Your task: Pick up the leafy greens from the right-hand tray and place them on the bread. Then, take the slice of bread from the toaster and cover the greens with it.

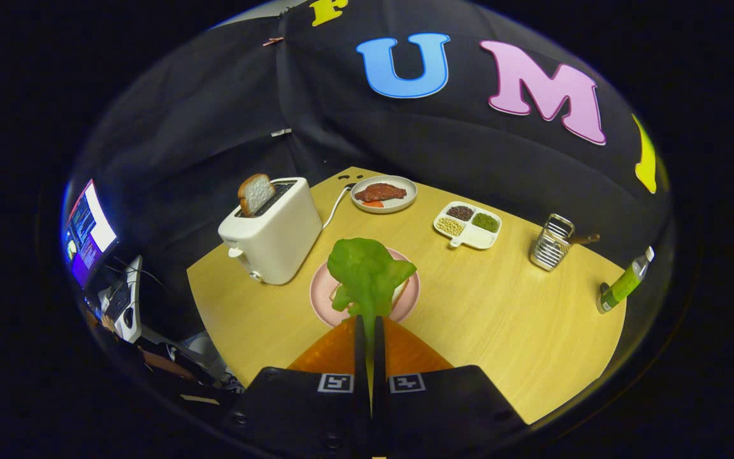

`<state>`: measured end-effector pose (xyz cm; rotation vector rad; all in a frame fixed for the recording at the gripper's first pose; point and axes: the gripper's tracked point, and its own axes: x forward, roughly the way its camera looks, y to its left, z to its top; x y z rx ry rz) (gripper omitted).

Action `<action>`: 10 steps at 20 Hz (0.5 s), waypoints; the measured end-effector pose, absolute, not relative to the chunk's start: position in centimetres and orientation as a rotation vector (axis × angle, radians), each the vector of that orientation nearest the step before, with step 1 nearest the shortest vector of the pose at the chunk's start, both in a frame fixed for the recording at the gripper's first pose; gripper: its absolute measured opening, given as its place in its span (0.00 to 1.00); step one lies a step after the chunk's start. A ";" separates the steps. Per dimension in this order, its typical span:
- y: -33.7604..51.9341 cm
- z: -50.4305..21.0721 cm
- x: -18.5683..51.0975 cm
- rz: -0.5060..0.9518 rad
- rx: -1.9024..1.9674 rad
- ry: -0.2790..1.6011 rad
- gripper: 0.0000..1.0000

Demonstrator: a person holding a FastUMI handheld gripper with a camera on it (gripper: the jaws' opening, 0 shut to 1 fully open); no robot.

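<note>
- Wooden table (501,306): round-edged, carries everything below.
- White toaster (274,239): stands left of the pink plate, cord running back toward the far dish; a slice of bread (255,193) sticks up from its near slot.
- Pink plate (322,290): just ahead of the fingers, holding another bread slice (341,299), mostly hidden behind the leaf.
- Leafy greens (367,271): held up over the pink plate, stem running down into the fingers.
- Gripper (370,325): fingers closed together, clamped on the stem of the greens.
- Far dish (405,199): holds a brown slab of meat.
- Divided tray (478,239): three kinds of beans, right of the far dish.
- Wire rack (550,245) and green bottle (622,284): far right, well apart from the plate.
</note>
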<state>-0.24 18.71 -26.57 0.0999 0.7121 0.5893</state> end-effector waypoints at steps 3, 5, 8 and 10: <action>22.0 -27.3 2.2 0.591 0.078 0.732 0.06; 24.0 -28.7 3.4 0.596 0.071 0.764 0.06; 25.7 -31.4 5.2 0.580 0.051 0.812 0.07; 26.5 -33.0 6.1 0.562 0.046 0.840 0.08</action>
